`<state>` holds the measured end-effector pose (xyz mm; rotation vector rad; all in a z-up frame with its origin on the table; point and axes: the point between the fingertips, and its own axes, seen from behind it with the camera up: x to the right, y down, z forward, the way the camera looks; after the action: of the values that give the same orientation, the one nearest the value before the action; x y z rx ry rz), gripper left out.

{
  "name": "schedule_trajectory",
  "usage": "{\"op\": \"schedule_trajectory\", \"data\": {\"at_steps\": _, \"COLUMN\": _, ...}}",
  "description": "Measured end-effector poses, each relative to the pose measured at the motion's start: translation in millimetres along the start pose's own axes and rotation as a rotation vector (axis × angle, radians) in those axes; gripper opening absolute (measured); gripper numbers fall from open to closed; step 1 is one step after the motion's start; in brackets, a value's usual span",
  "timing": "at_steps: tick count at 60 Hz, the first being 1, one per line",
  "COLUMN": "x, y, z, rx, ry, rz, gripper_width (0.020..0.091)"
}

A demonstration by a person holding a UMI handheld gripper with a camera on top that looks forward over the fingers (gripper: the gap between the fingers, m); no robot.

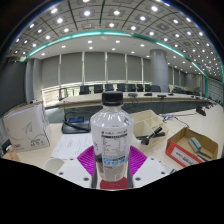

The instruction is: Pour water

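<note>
1. A clear water bottle [111,140] is held upright, clamped between both pads of the tongs [111,160].
2. Its cap is seen on.
3. A red box [190,148] lies at three o'clock on the table [60,150].
4. No receiving vessel is seen; pouring is judged not begun.

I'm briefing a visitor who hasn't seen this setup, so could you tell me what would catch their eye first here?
The clear water bottle with a blue-and-white label dominates, standing upright between the fingers of the gripper, whose pink pads press its sides. Beyond it, on the table, an open cardboard box lies to the right and a white box to the left. Behind is a conference room with black chairs.
</note>
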<state>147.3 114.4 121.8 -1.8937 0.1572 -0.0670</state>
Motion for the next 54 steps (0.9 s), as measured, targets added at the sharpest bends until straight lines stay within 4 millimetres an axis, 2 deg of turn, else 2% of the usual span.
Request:
{"op": "schedule_trajectory", "data": {"at_steps": 5, "x": 5, "y": 29, "z": 10, "rx": -0.041, "ry": -0.025, "rz": -0.021, "gripper_width": 0.0408}}
{"op": "schedule_trajectory", "data": {"at_steps": 6, "x": 3, "y": 35, "z": 17, "rx": -0.048, "ry": -0.028, "rz": -0.025, "gripper_width": 0.0408}}
{"op": "schedule_trajectory", "data": {"at_steps": 11, "x": 8, "y": 58, "z": 20, "rx": -0.074, "ry": -0.066, "rz": -0.037, "gripper_width": 0.0407}}
{"op": "schedule_trajectory", "data": {"at_steps": 14, "x": 3, "y": 71, "z": 23, "rx": -0.092, "ry": -0.082, "rz": -0.041, "gripper_width": 0.0419}}
{"op": "schedule_trajectory", "data": {"at_steps": 19, "x": 1, "y": 71, "z": 19, "rx": -0.053, "ry": -0.089, "rz": -0.074, "gripper_width": 0.0429}}
{"op": "schedule_trajectory", "data": {"at_steps": 29, "x": 2, "y": 75, "z": 19, "rx": -0.072, "ry": -0.089, "rz": -0.036, "gripper_width": 0.0575}}
{"op": "schedule_trajectory", "data": {"at_steps": 31, "x": 1, "y": 80, "z": 19, "rx": -0.103, "ry": -0.095, "rz": -0.025, "gripper_width": 0.0662}}
{"op": "schedule_trajectory", "data": {"at_steps": 34, "x": -3, "y": 83, "z": 16, "rx": -0.133, "ry": -0.113, "rz": -0.010, "gripper_width": 0.0873}}
{"op": "schedule_trajectory", "data": {"at_steps": 37, "x": -3, "y": 82, "z": 12, "rx": -0.153, "ry": -0.113, "rz": -0.001, "gripper_width": 0.0833}}
{"op": "schedule_trajectory", "data": {"at_steps": 42, "x": 0, "y": 75, "z": 0, "rx": -0.171, "ry": -0.086, "rz": -0.008, "gripper_width": 0.0867}}
{"op": "schedule_trajectory", "data": {"at_steps": 49, "x": -3, "y": 55, "z": -32, "rx": -0.183, "ry": -0.056, "rz": -0.051, "gripper_width": 0.0863}}
{"op": "schedule_trajectory", "data": {"at_steps": 54, "x": -8, "y": 38, "z": -63, "rx": -0.201, "ry": -0.035, "rz": -0.063, "gripper_width": 0.0860}}
